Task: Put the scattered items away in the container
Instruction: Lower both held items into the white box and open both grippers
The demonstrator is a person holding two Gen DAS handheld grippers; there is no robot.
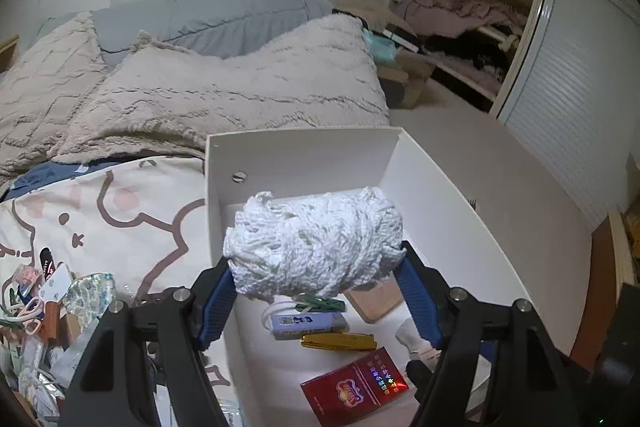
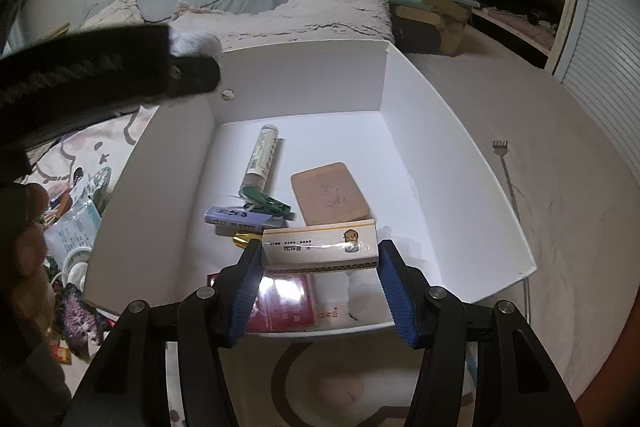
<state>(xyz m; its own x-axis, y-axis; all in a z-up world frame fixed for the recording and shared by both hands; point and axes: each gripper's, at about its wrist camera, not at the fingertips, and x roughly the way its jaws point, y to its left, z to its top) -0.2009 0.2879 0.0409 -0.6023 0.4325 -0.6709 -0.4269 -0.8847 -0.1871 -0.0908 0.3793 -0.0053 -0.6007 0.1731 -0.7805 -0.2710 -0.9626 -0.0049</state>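
Observation:
A white open box sits on the patterned bedsheet. My left gripper is shut on a white ball of yarn, held above the box's left side. My right gripper is shut on a small white and yellow carton over the box's near end. In the right wrist view the left gripper shows as a dark blurred shape above the box's far left corner. Inside the box lie a red packet, a gold bar, a blue-labelled item, a green clothespin, a tube and a tan pad.
Scattered small items are piled on the sheet left of the box. A fluffy beige blanket lies behind it. A back scratcher lies on the floor to the right. A louvred closet door stands at far right.

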